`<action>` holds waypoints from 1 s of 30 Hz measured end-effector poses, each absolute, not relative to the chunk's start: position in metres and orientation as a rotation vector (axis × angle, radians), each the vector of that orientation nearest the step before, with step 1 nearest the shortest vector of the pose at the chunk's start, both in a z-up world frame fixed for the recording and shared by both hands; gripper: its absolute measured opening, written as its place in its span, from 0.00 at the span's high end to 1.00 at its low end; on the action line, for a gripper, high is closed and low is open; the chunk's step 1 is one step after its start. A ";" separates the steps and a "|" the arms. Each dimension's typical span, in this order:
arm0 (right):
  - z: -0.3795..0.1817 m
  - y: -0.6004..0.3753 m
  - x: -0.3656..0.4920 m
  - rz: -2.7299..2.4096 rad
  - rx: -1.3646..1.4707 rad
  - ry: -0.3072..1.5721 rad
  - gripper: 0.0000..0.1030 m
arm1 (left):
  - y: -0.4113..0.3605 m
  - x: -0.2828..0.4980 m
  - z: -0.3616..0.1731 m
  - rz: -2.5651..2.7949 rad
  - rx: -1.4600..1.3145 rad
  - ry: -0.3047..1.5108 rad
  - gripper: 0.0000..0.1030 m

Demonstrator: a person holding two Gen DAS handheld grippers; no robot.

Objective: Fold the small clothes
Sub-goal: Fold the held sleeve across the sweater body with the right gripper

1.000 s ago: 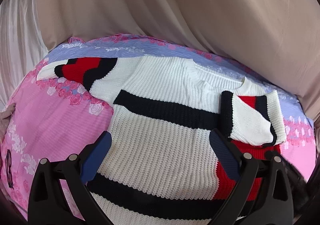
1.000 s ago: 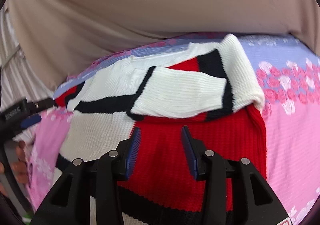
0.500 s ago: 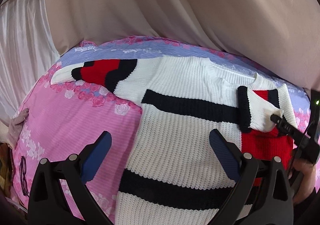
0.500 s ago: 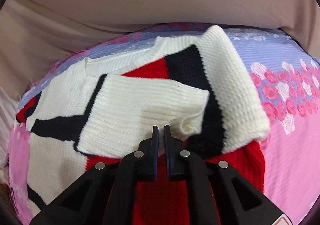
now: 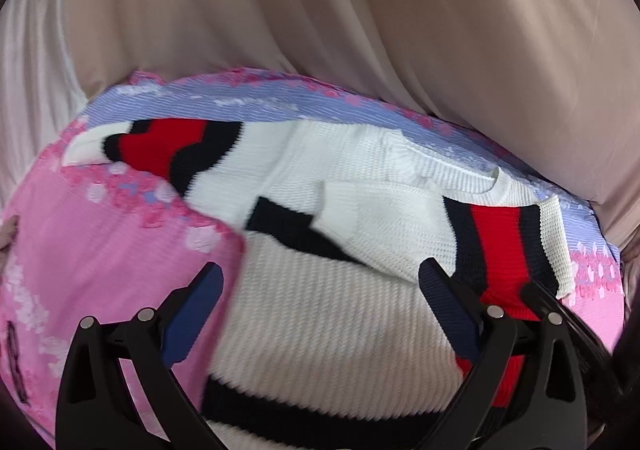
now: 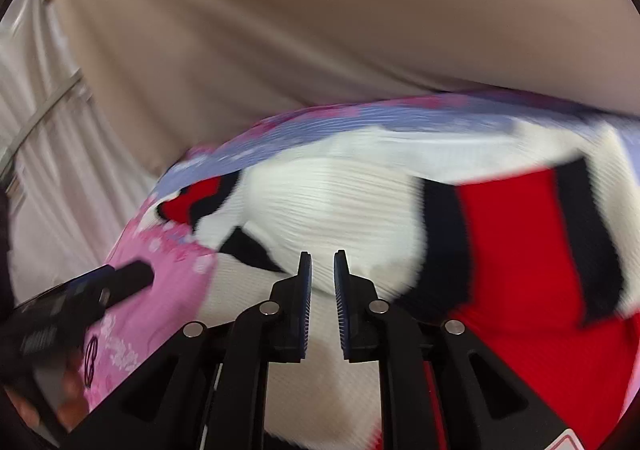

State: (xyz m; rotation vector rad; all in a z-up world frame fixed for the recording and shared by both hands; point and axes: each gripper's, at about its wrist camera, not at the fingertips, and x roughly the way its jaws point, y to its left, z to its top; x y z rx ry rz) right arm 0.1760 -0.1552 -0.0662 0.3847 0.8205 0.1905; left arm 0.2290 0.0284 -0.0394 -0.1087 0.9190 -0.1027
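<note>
A knit sweater (image 5: 328,314), white with black and red stripes, lies flat on a pink and lilac floral cloth (image 5: 100,250). Its left sleeve (image 5: 160,146) lies stretched out to the far left. Its right sleeve (image 5: 400,226) lies folded across the chest, cuff toward the middle. My left gripper (image 5: 320,290) is open wide, hovering above the sweater's lower body. My right gripper (image 6: 323,270) has its jaws a narrow gap apart over the folded sleeve (image 6: 340,210), with no cloth visibly pinched between them. The view is blurred.
A beige draped cloth (image 5: 360,30) rises behind the table, with a white curtain (image 5: 28,70) at the left. The left gripper's body (image 6: 80,298) shows at the lower left of the right wrist view. The right gripper's edge (image 5: 568,322) shows at the lower right of the left wrist view.
My right gripper closed on the folded sleeve's edge, dragged it left across the chest, and its jaws now stand slightly apart. My left gripper stayed open and shifted a little.
</note>
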 end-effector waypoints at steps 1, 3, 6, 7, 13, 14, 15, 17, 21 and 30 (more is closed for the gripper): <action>-0.067 -0.177 0.160 0.128 0.411 0.817 0.86 | 0.022 0.238 -0.048 -0.107 -0.107 0.931 0.07; -0.075 -0.215 0.142 0.009 0.429 0.835 0.82 | 0.010 0.257 -0.068 -0.097 -0.116 0.980 0.07; -0.093 -0.269 0.127 -0.125 0.501 0.877 0.77 | 0.003 0.282 -0.099 -0.055 -0.179 1.048 0.20; -0.099 -0.284 0.126 -0.154 0.532 0.877 0.74 | 0.002 0.290 -0.110 -0.053 -0.200 1.078 0.27; -0.121 -0.319 0.144 -0.227 0.632 0.848 0.66 | -0.009 0.300 -0.117 -0.061 -0.211 1.080 0.77; -0.125 -0.322 0.149 -0.227 0.651 0.852 0.71 | -0.011 0.302 -0.113 -0.068 -0.217 1.074 0.81; -0.127 -0.325 0.153 -0.223 0.664 0.853 0.92 | -0.012 0.302 -0.105 -0.075 -0.224 1.047 0.90; -0.120 -0.329 0.154 -0.213 0.657 0.820 0.91 | -0.012 0.302 -0.090 -0.098 -0.226 0.993 0.91; -0.080 -0.334 0.132 -0.205 0.621 0.654 0.92 | -0.017 0.304 -0.091 -0.083 -0.170 0.954 0.91; -0.120 -0.336 0.128 -0.262 0.561 0.827 0.88 | -0.019 0.302 -0.109 -0.078 -0.117 0.996 0.91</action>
